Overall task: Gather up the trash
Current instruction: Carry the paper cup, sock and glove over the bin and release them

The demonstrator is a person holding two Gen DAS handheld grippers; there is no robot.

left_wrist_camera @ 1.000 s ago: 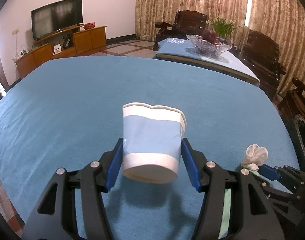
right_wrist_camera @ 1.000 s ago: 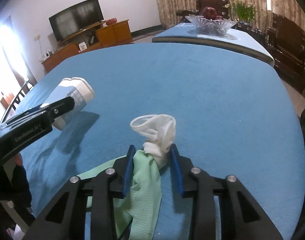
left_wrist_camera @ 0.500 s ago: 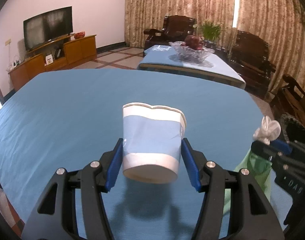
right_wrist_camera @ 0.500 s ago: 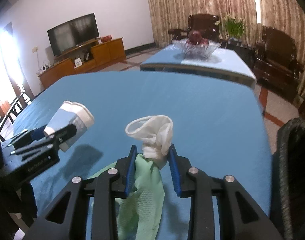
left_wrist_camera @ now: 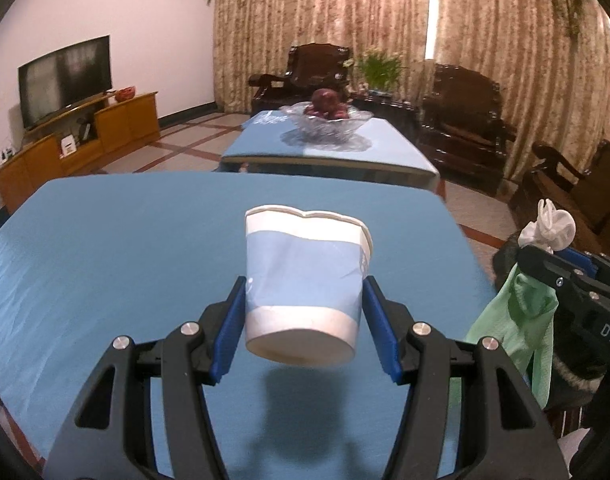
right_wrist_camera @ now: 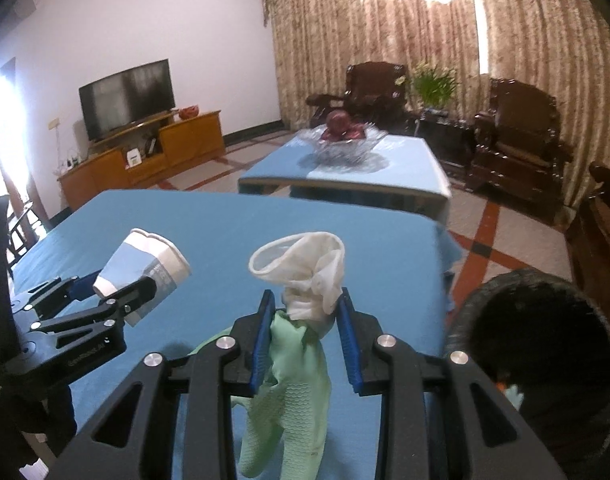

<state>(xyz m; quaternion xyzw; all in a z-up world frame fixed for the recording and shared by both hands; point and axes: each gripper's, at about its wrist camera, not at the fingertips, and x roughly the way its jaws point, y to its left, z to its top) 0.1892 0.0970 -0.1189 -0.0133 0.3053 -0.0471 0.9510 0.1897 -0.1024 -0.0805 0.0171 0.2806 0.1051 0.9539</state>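
Observation:
My left gripper is shut on a blue-and-white paper cup, held above the blue tablecloth with its rim dented. The same cup and left gripper show at the left of the right wrist view. My right gripper is shut on a green rubber glove with a white cuff; the glove hangs down below the blue pads. In the left wrist view the glove hangs at the right edge. A dark round bin stands just right of the right gripper, beyond the table edge.
A second blue table with a glass fruit bowl stands beyond the near one. Dark wooden armchairs line the curtained wall. A TV on a wooden cabinet is at the left. Tiled floor lies between the tables.
Both grippers have risen and swung to the right with their loads, toward the table's right edge. The dark bin has come into the right wrist view. Both grips are unchanged.

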